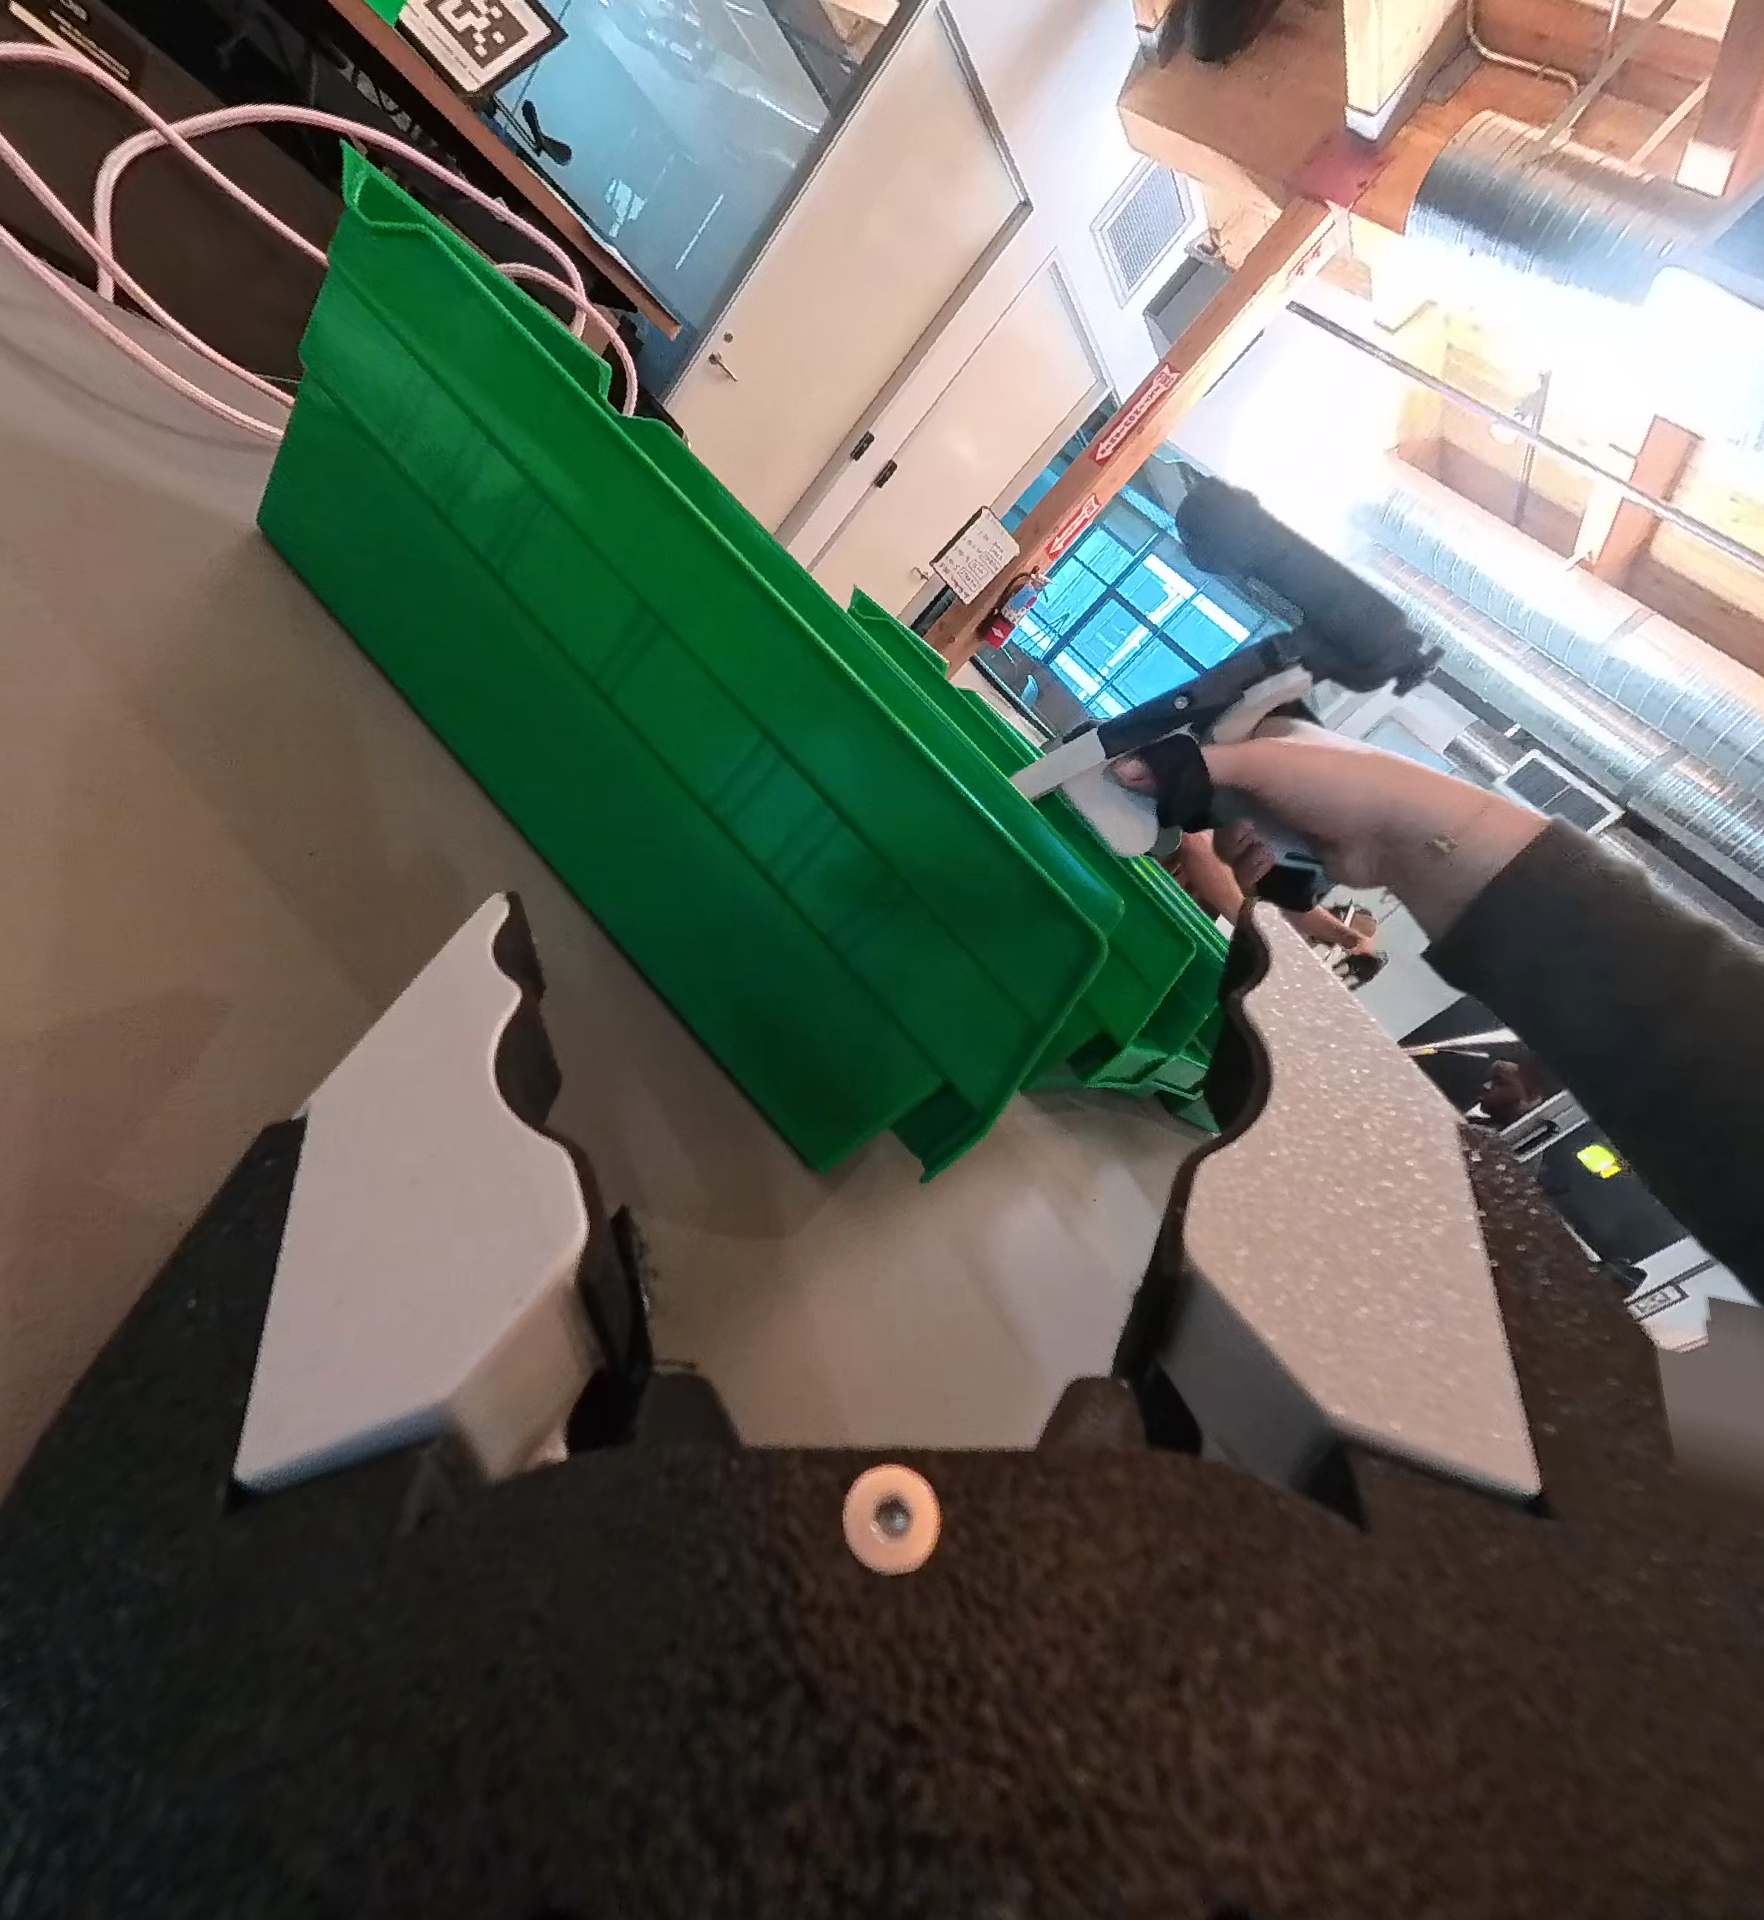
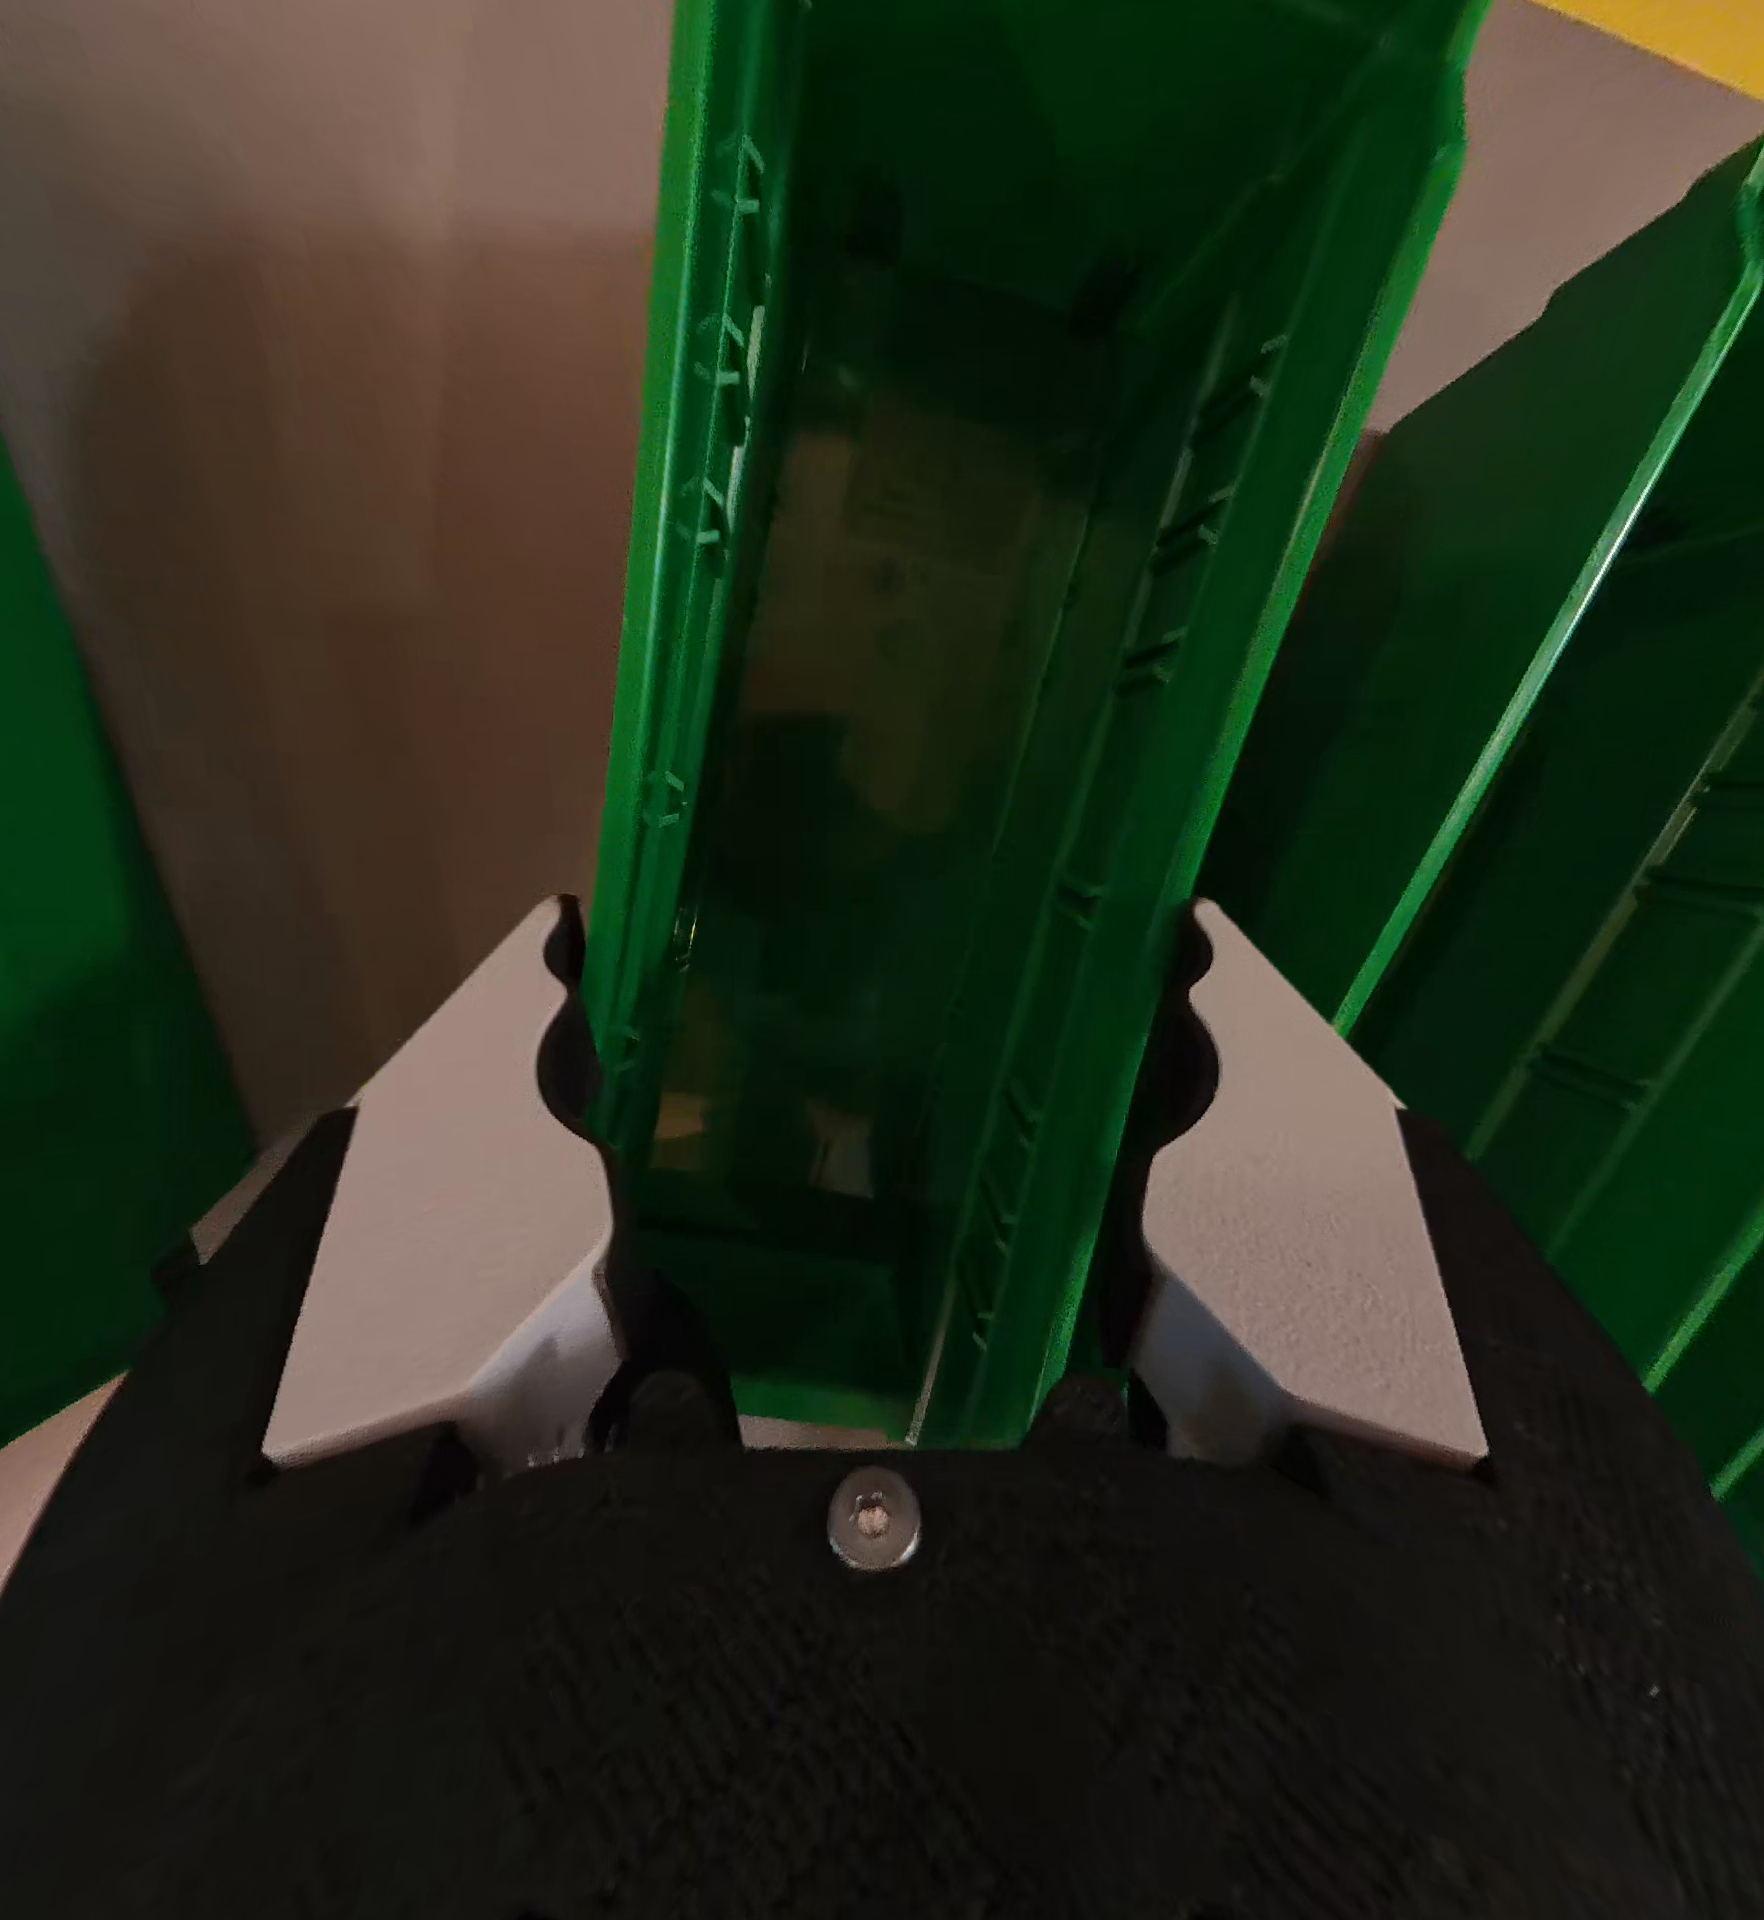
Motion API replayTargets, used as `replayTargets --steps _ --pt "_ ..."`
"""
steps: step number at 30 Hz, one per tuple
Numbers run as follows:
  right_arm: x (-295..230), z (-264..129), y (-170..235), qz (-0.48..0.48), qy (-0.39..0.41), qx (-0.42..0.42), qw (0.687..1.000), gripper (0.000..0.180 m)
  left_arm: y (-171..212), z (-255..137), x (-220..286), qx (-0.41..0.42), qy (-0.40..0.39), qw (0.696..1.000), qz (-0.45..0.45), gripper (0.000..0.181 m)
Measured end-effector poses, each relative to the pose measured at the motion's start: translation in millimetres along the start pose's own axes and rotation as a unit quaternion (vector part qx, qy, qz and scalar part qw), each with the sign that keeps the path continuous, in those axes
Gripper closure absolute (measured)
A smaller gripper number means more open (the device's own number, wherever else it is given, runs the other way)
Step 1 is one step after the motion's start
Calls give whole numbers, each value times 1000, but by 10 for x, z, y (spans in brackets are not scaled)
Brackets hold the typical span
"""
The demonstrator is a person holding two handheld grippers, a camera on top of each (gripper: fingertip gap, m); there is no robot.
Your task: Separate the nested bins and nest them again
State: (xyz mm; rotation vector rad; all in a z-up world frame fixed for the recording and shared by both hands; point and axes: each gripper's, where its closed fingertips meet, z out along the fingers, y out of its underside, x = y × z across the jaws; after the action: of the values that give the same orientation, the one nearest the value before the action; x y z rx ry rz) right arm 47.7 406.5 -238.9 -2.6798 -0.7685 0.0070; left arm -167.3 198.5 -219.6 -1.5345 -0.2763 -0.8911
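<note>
While my right gripper (image 2: 883, 1049) clamps a long, narrow green bin (image 2: 961, 623) by its end wall, my left gripper (image 1: 878, 1039) hangs released near another bin (image 1: 649, 675) on the table (image 1: 109, 831).

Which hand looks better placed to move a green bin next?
Right: its tool already straddles a green bin. The left tool hangs open and empty beside the bins.

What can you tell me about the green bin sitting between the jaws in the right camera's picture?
The narrow green bin looks like glossy moulded plastic, long and open-topped, with small ribs along the inside of both side walls. It appears empty; its shiny floor shows dim reflections. It runs straight away from the right gripper, whose jaws close on its near end. Other green bins flank it above the beige table.
</note>
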Motion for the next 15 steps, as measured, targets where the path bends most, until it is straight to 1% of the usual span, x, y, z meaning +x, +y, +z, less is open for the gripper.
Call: replayTargets --steps 4,9,12,15 --pt "-36 -140 -91 14 -10 4 1000 77 -1 -1 1 0 0 1000 0 54" --pt "-80 -660 -425 -2 8 52 999 78 4 3 -2 -1 0 1000 -1 54" --pt "-300 -1014 -631 -20 -4 86 996 77 6 4 -3 -2 -1 1000 -1 54" --pt "-674 -1298 -803 -40 -35 118 992 77 2 1 0 0 -1 1000 1 54"
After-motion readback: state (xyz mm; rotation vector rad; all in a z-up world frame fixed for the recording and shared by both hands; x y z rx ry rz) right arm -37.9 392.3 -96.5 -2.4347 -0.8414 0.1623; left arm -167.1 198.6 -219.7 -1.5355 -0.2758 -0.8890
